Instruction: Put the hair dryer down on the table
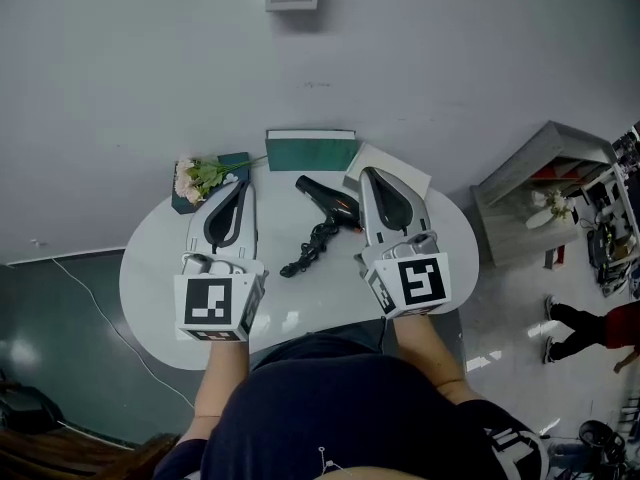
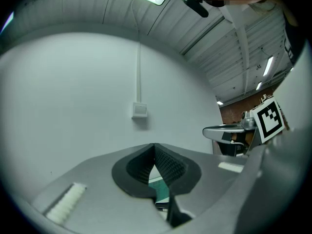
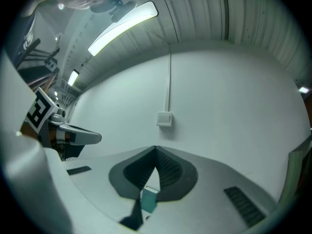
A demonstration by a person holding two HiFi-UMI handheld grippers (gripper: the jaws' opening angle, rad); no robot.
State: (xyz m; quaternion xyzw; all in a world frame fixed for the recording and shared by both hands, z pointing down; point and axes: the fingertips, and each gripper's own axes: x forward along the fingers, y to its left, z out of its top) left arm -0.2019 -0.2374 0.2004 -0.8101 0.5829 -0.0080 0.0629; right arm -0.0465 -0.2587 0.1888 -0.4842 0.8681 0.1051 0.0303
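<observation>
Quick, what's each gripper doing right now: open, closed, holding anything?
Left gripper: closed, empty.
Right gripper: closed, empty.
The black hair dryer lies on the round white table.

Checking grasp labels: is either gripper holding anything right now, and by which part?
Nothing is held. The left gripper and right gripper both have their jaws shut and empty; the hair dryer lies on the table between them.

Left tool [image 1: 244, 184], jaws together and empty, right tool [image 1: 368, 174] alongside, jaws likewise together, both pointing forward
</observation>
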